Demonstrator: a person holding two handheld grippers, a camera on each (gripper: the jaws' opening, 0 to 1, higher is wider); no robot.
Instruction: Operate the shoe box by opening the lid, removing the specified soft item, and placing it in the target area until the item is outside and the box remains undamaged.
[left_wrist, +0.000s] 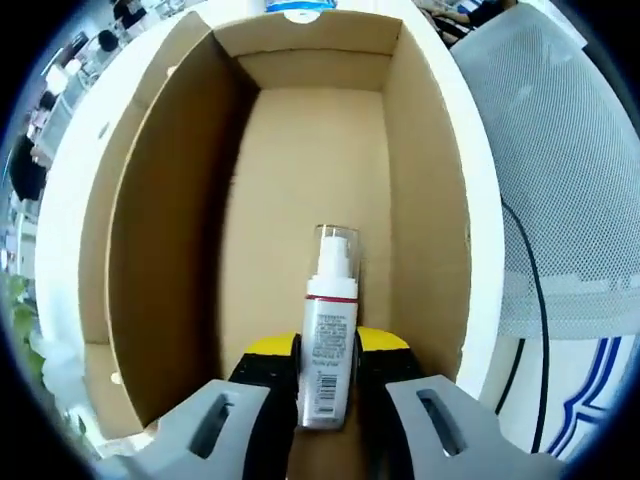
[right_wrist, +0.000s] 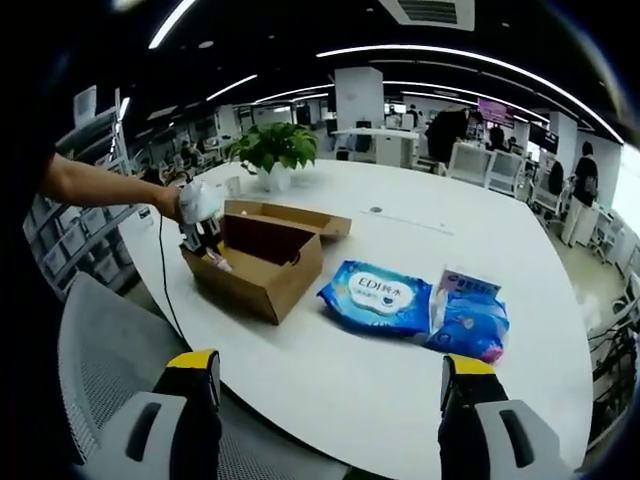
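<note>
Left gripper (left_wrist: 327, 365): grey body, black jaws with yellow tips, clamped on the lower body of a small white plastic spray bottle (left_wrist: 327, 345). Bottle is cylindrical, clear cap, red band under the nozzle, printed label. It lies lengthwise on the floor of the open brown cardboard shoe box (left_wrist: 160, 250), cap pointing toward the box's far end wall, roughly midway between the two long walls.

Box interior: plain matte cardboard, flat floor, straight upright walls. Floor beyond the cap is bare up to the far wall. Side walls stand close on either side of the jaws.

Right gripper (right_wrist: 330, 385): same yellow-tipped black jaws, spread wide, nothing between them, hovering over the near edge of the white round tabletop (right_wrist: 400, 250).

From the right gripper view, the shoe box sits toward the tabletop's left edge, lid flap folded back flat behind it. A person's bare forearm (right_wrist: 100, 185) reaches in from the left, bringing the left gripper into the box's left end.

Just right of the box: a blue soft plastic wipes pack (right_wrist: 377, 297), lying flat. Touching its right side, a blue-and-pink soft pack (right_wrist: 470, 318), crinkled. Behind the box, near the far-left edge, a green potted plant (right_wrist: 272, 150). A grey mesh chair back (right_wrist: 110, 350) stands at the near-left edge.
</note>
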